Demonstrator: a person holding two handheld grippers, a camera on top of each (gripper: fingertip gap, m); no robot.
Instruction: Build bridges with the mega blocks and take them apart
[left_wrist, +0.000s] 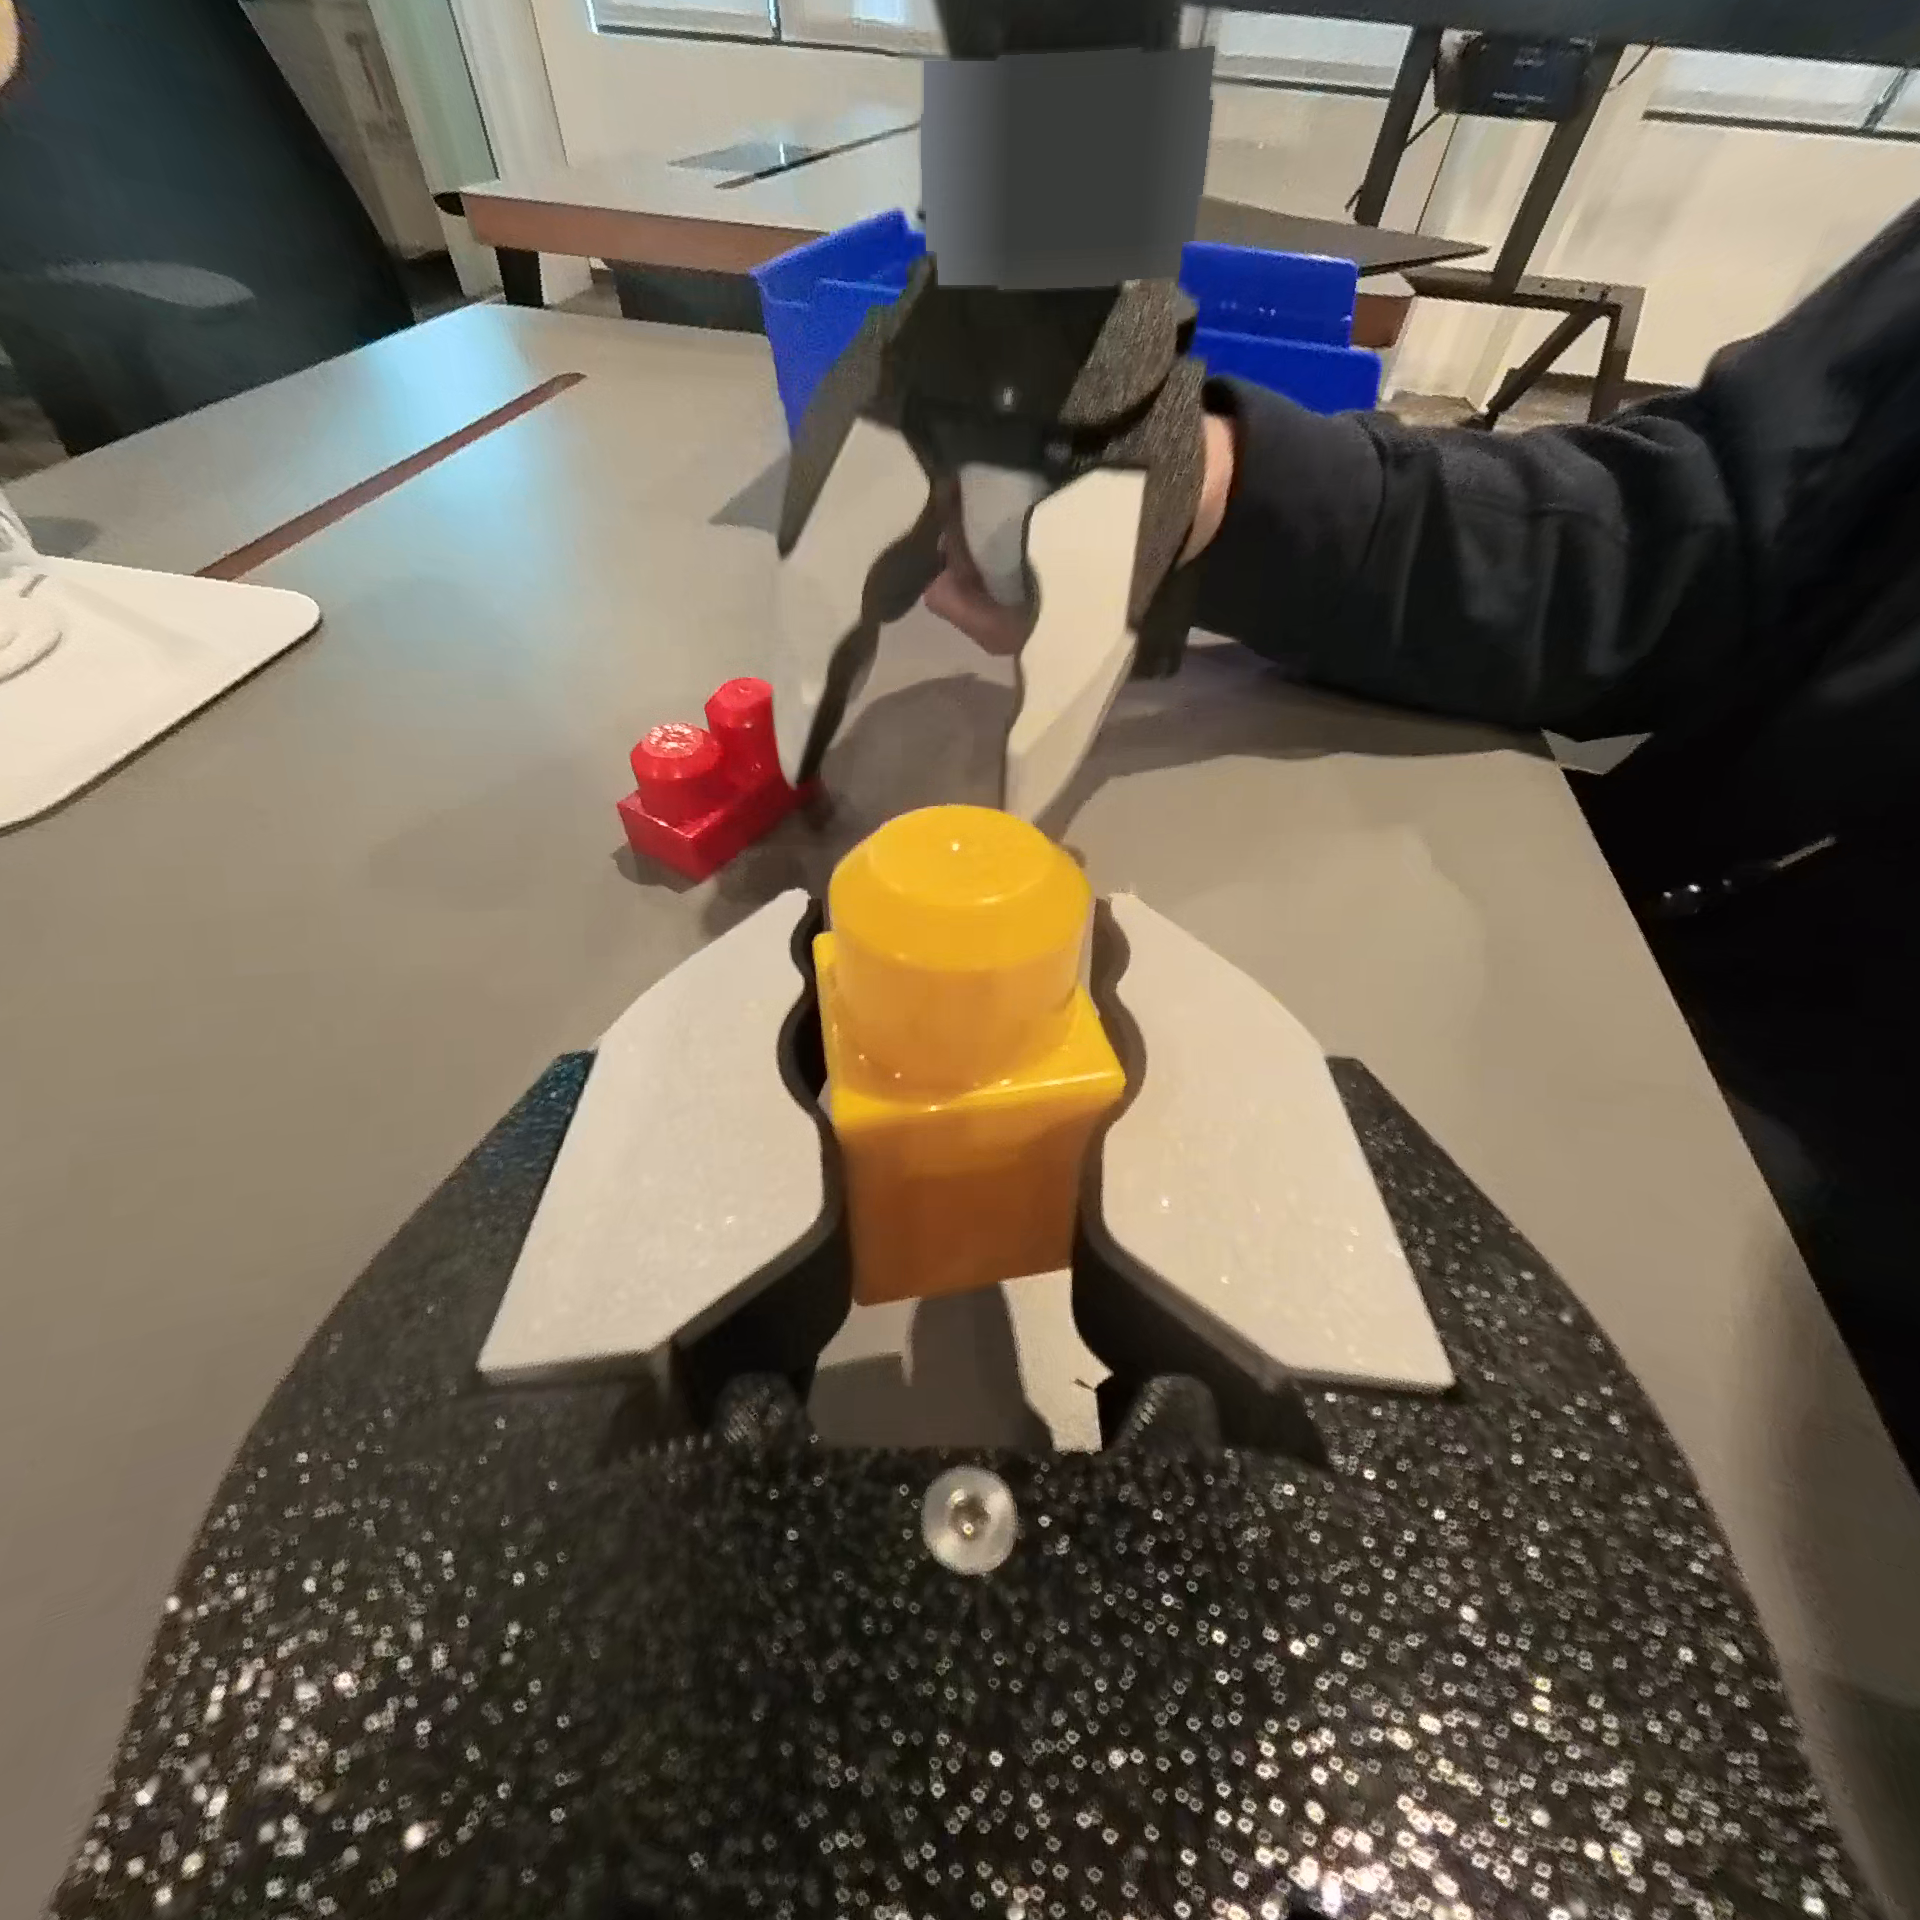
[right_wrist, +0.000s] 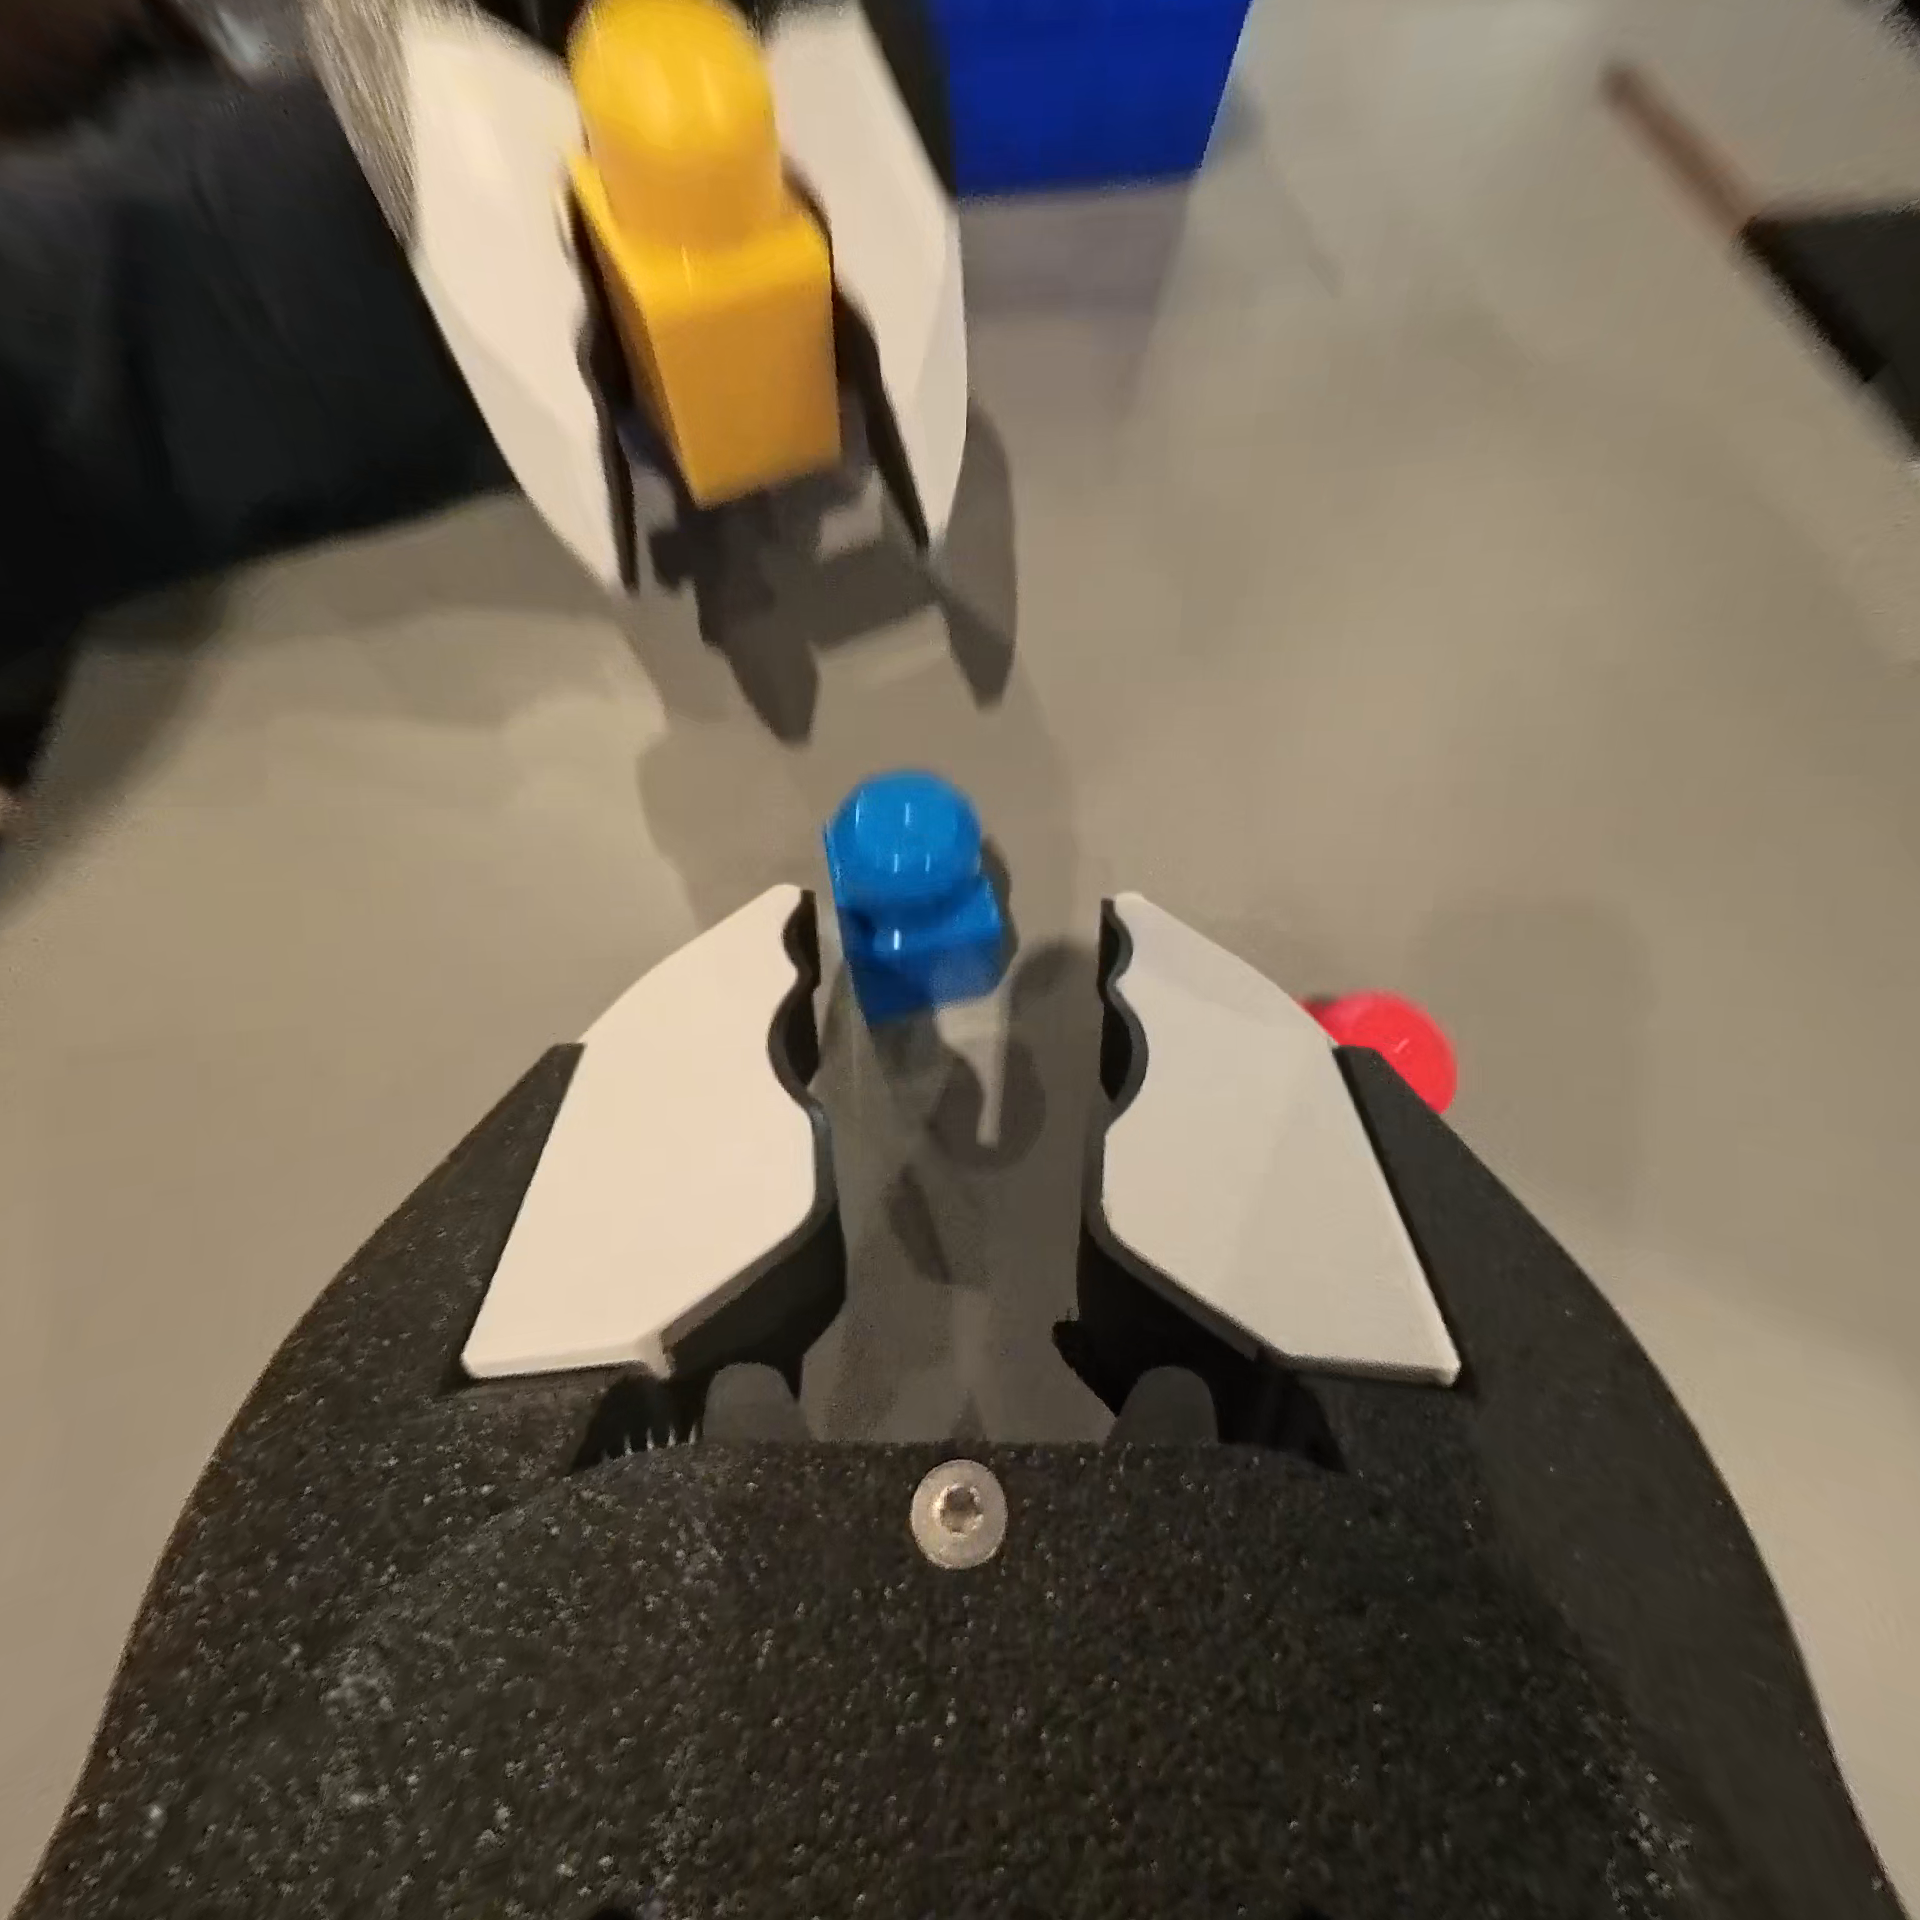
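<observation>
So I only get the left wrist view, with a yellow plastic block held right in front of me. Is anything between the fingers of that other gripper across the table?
Observer: Yes. A small blue plastic block with one round stud sits between the fingers of the right gripper.
Visitor: Is it gripping that block?
Observer: No. The fingers stand apart, with clear space on one side of the block.
Visitor: And the red block I see?
Observer: From that side, only a round red stud peeks out beside the gripper's outer finger.
</observation>
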